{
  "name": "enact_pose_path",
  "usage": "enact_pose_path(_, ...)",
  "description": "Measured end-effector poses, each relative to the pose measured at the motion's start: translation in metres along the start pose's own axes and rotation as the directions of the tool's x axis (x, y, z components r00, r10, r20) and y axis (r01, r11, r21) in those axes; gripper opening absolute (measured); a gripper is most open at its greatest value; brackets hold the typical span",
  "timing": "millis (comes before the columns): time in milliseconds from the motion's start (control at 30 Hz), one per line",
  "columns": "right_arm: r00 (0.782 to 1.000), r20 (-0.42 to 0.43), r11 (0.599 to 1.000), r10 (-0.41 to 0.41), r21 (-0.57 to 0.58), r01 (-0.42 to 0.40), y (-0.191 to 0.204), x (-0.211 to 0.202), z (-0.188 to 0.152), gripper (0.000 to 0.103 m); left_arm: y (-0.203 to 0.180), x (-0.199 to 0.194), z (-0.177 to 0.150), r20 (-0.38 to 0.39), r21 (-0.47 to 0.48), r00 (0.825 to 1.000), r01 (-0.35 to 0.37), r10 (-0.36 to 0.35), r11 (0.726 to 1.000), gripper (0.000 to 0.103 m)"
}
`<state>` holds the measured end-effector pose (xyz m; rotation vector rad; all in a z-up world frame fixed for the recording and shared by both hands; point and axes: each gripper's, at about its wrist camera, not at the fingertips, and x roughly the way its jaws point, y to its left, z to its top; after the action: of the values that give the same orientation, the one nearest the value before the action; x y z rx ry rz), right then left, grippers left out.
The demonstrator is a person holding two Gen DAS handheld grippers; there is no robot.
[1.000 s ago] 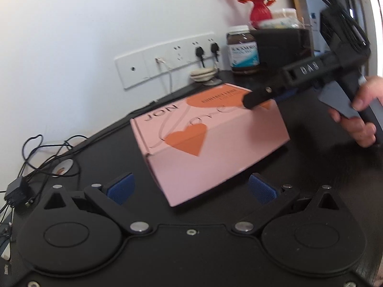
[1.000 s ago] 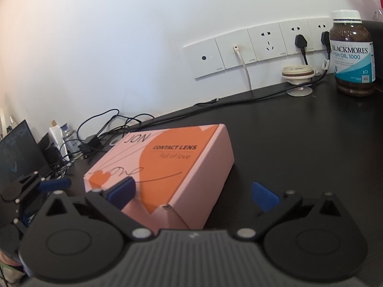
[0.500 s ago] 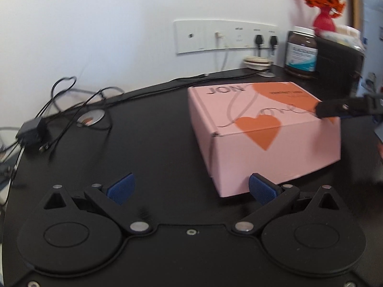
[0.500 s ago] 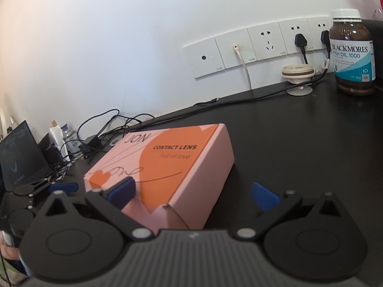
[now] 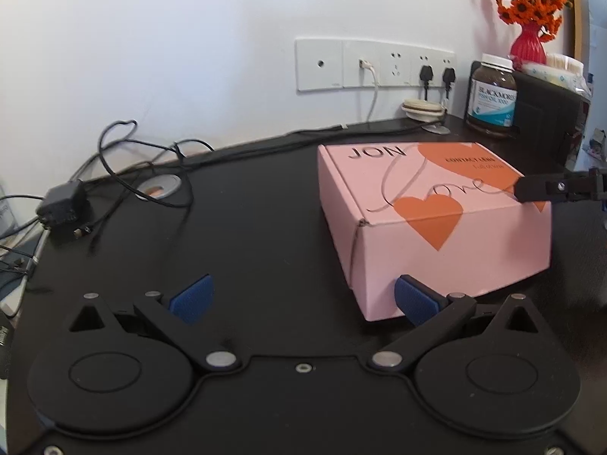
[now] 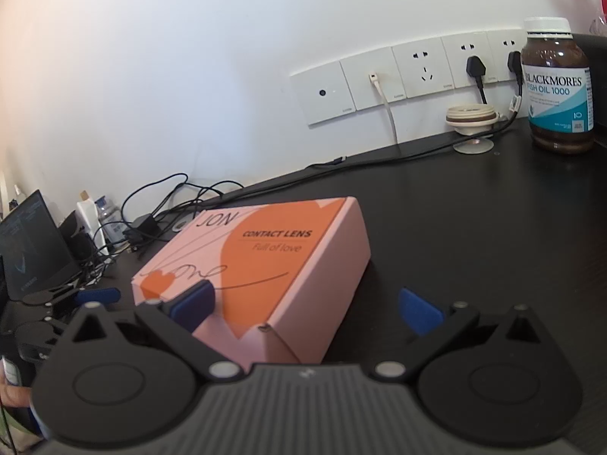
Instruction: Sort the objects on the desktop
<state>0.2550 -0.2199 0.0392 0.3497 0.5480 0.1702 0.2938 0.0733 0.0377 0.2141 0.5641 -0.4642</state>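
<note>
Left wrist view: the left gripper [image 5: 301, 297] is spread wide and holds nothing. Its right pad [image 5: 413, 299] sits at the near lower corner of the pink box [image 5: 428, 223], whether touching cannot be told; the left pad [image 5: 191, 297] is over bare desk [image 5: 246, 220]. The box lies ahead and to the right. A finger of the right gripper [image 5: 557, 189] reaches over the box's far right edge. Ahead left lie cables [image 5: 144, 167] and an adapter [image 5: 62, 204]; a bottle [image 5: 491, 94] stands far ahead on the right.

Right wrist view: the right gripper [image 6: 305, 307] is also wide apart, empty. Its left pad [image 6: 193, 305] overlaps the box [image 6: 273, 265] top; the right pad [image 6: 419, 311] is clear of it. The box lies just ahead, left of centre. The bottle [image 6: 557, 87] stands far ahead on the right, and the left gripper [image 6: 98, 295] shows at the far left.
</note>
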Motion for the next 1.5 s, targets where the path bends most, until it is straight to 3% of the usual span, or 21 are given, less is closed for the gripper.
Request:
enact_pose_path(100, 1.000, -0.006, 1.000, 0.010, -0.002, -0.010, 0.001, 0.000, 0.000, 0.102, -0.001, 0.001, 0.002, 0.006, 0.007, 0.999, -0.050, 0.050, 0.999, 0.103)
enact_pose_path(267, 0.999, -0.030, 0.999, 0.034, 0.016, -0.034, 0.001, 0.002, 0.001, 0.102, 0.003, 0.004, 0.003, -0.009, -0.020, 0.997, -0.075, 0.075, 0.997, 0.103)
enact_pose_path(367, 0.995, -0.080, 0.998, 0.065, 0.012, -0.064, 0.000, 0.007, 0.009, 0.102, 0.017, 0.005, 0.003, -0.033, -0.102, 0.999, 0.019, -0.022, 0.995, 0.103)
enact_pose_path(467, 0.996, -0.092, 1.000, 0.021, 0.006, -0.021, -0.003, 0.014, 0.022, 0.102, 0.022, -0.005, 0.004, 0.024, -0.155, 0.993, 0.119, -0.117, 0.981, 0.103)
enact_pose_path(567, 0.996, -0.061, 0.998, -0.065, 0.000, 0.065, -0.004, 0.020, 0.034, 0.102, 0.007, -0.017, 0.004, 0.084, -0.064, 0.979, 0.193, -0.187, 0.979, 0.103)
enact_pose_path(667, 0.995, -0.036, 0.996, -0.089, -0.026, 0.088, 0.000, 0.028, 0.041, 0.102, -0.016, -0.025, 0.001, 0.110, 0.065, 0.960, 0.250, -0.256, 0.966, 0.103)
enact_pose_path(767, 0.997, -0.027, 0.997, -0.070, -0.044, 0.068, 0.006, 0.033, 0.043, 0.102, -0.042, -0.027, -0.004, 0.088, 0.190, 0.949, 0.281, -0.301, 0.941, 0.103)
enact_pose_path(900, 0.998, -0.039, 0.996, -0.043, -0.075, 0.040, 0.016, 0.038, 0.040, 0.102, -0.060, -0.025, -0.011, 0.039, 0.267, 0.939, 0.320, -0.342, 0.909, 0.103)
enact_pose_path(1200, 0.997, -0.060, 0.996, -0.042, -0.085, 0.037, 0.029, 0.032, 0.029, 0.102, -0.043, -0.016, -0.008, 0.008, 0.149, 0.945, 0.321, -0.326, 0.935, 0.103)
enact_pose_path(1500, 0.991, -0.133, 0.996, 0.018, -0.079, -0.029, 0.036, 0.018, 0.015, 0.102, -0.031, -0.012, -0.003, 0.006, 0.095, 0.940, 0.340, -0.342, 0.935, 0.103)
